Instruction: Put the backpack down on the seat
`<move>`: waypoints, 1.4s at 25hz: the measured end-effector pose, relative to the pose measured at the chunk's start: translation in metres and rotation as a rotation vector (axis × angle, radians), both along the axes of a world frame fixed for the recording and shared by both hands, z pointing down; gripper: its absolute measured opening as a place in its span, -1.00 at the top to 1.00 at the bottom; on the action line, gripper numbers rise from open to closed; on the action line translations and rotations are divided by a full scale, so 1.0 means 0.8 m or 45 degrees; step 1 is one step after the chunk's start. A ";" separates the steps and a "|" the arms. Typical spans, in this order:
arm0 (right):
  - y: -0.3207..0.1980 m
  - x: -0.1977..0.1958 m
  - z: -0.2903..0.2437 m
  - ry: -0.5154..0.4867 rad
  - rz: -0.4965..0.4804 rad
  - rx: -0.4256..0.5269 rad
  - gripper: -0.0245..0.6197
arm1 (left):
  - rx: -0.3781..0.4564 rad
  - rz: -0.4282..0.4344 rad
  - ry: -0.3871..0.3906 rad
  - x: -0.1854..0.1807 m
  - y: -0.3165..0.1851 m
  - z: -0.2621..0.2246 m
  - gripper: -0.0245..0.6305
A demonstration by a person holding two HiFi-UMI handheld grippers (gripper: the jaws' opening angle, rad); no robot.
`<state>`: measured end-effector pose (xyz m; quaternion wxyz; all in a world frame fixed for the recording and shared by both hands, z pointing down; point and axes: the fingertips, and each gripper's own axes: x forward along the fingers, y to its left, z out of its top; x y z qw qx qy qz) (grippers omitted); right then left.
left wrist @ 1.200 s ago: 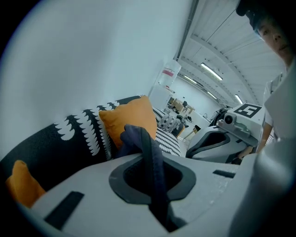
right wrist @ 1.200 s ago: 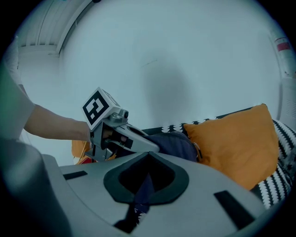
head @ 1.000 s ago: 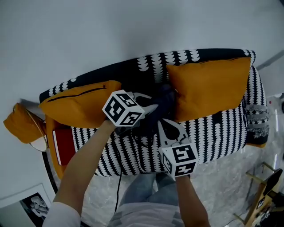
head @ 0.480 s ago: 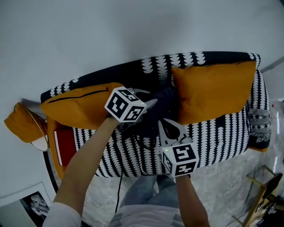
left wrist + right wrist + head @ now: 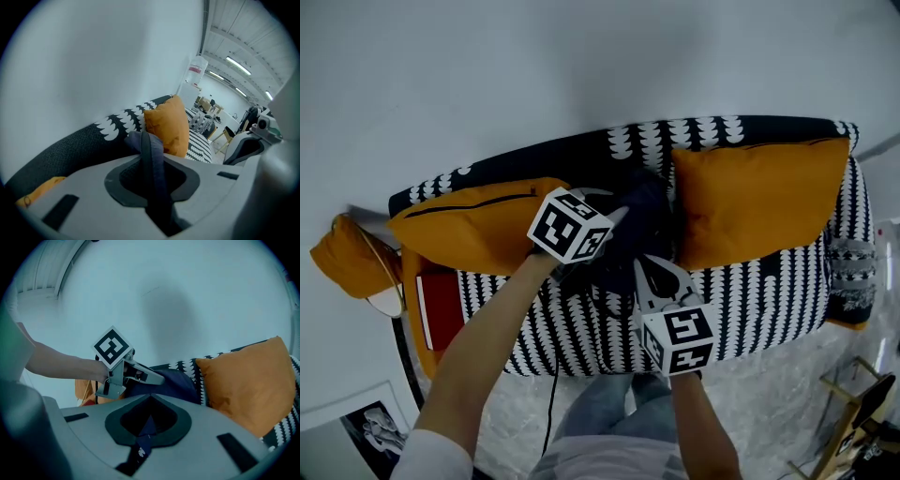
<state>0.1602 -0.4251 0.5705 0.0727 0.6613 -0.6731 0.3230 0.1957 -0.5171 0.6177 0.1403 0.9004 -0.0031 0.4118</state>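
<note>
Setting the backpack (image 5: 645, 220) on the sofa seat (image 5: 750, 291) between orange pillows (image 5: 759, 197), left tool (image 5: 617, 217) just loosening on one strap (image 5: 152, 159), right tool (image 5: 649, 267) pinching another; may flop forward if freed unevenly.

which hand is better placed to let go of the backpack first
Left, likely. The left claw has just been opening with a backpack strap between its jaws; the right claw pinches thin webbing.
</note>
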 end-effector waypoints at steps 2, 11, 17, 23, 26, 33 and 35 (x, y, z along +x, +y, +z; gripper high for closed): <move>-0.002 0.000 0.002 0.000 -0.006 -0.002 0.92 | 0.038 -0.011 -0.015 -0.002 -0.006 0.001 0.79; -0.017 0.000 0.000 0.000 -0.026 0.010 0.92 | 0.104 -0.137 -0.029 -0.011 -0.027 -0.004 0.58; -0.020 0.001 -0.012 0.010 -0.041 0.027 0.92 | 0.136 -0.181 -0.012 -0.018 -0.025 -0.019 0.56; -0.022 0.001 -0.036 0.028 -0.058 0.063 0.92 | 0.166 -0.221 0.023 -0.028 -0.018 -0.045 0.55; -0.019 -0.001 -0.050 0.041 -0.073 0.080 0.92 | 0.169 -0.236 0.037 -0.035 -0.009 -0.058 0.55; -0.009 -0.007 -0.090 0.076 -0.095 0.126 0.92 | 0.170 -0.296 0.094 -0.052 0.018 -0.098 0.55; -0.003 -0.009 -0.101 0.085 -0.101 0.138 0.92 | 0.168 -0.319 0.114 -0.058 0.028 -0.108 0.55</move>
